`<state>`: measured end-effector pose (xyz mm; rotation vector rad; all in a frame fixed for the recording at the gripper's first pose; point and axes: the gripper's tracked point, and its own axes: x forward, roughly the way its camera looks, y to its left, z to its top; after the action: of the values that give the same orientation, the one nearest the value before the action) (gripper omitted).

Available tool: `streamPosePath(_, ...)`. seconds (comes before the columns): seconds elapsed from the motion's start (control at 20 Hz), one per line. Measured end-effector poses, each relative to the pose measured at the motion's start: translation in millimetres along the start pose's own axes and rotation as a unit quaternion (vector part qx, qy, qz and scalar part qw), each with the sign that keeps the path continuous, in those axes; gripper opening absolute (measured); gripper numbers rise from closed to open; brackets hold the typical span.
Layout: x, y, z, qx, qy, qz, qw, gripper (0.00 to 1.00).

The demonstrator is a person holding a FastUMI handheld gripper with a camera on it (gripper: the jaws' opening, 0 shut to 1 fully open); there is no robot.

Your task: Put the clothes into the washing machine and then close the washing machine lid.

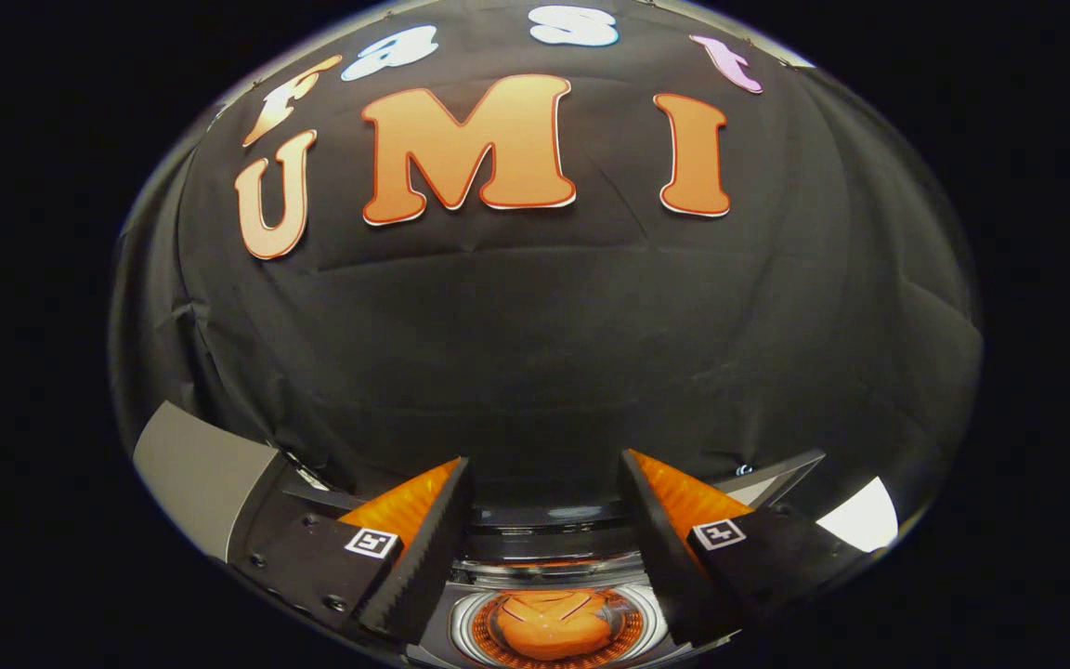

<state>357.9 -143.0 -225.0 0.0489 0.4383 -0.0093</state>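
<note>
your gripper [544, 548] hangs above the washer [554, 557], fingers spread and holding nothing; the orange clothes [554, 624] lie inside the drum, directly below the fingers; so i judge the lid comes next.

No words, brands or numbers could be read on anything. The gripper [544, 462] had its fingers spread apart, and each finger bore a small square marker [372, 542] with a coded pattern, not legible text.
</note>
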Motion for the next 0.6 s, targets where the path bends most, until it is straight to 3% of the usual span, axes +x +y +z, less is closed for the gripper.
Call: streamPosePath(0.6,-58,0,-42,0.0,-0.048,0.0,0.999,0.99)
